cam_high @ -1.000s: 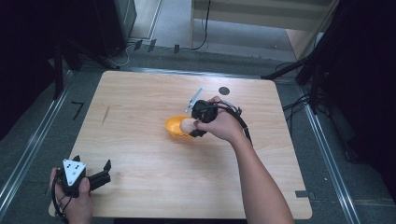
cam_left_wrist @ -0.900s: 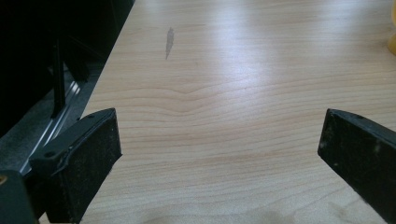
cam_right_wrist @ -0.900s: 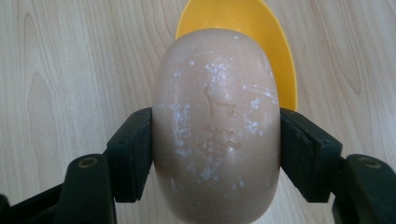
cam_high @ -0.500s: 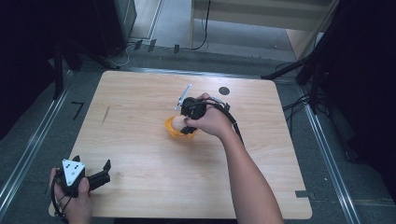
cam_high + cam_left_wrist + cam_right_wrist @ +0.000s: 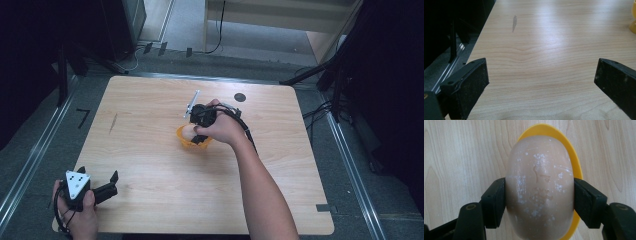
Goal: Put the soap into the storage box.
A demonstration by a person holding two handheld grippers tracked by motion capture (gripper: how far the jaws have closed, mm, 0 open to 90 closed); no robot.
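Observation:
A pale beige egg-shaped object (image 5: 540,182) with white specks is held between the two black jaws of my right gripper (image 5: 539,197), which is shut on it. Directly beneath it is a yellow bowl (image 5: 549,130). In the high view the right gripper (image 5: 193,134) points down over the yellow bowl (image 5: 192,145) at the table's middle, with the egg-shaped object (image 5: 187,131) at the bowl's mouth. Whether it touches the bowl I cannot tell. My left gripper (image 5: 97,174) rests open at the front left corner, its jaws (image 5: 541,80) wide apart over bare wood.
The wooden table (image 5: 150,200) carries a dark smear (image 5: 113,122) at its left and a small black disc (image 5: 240,97) at the back. A sliver of the yellow bowl (image 5: 633,23) shows far right in the left gripper view. Metal floor rails (image 5: 30,165) flank the table.
My right gripper has moved left and tipped down over the yellow bowl, bringing the egg-shaped object with it. The left gripper has stayed still.

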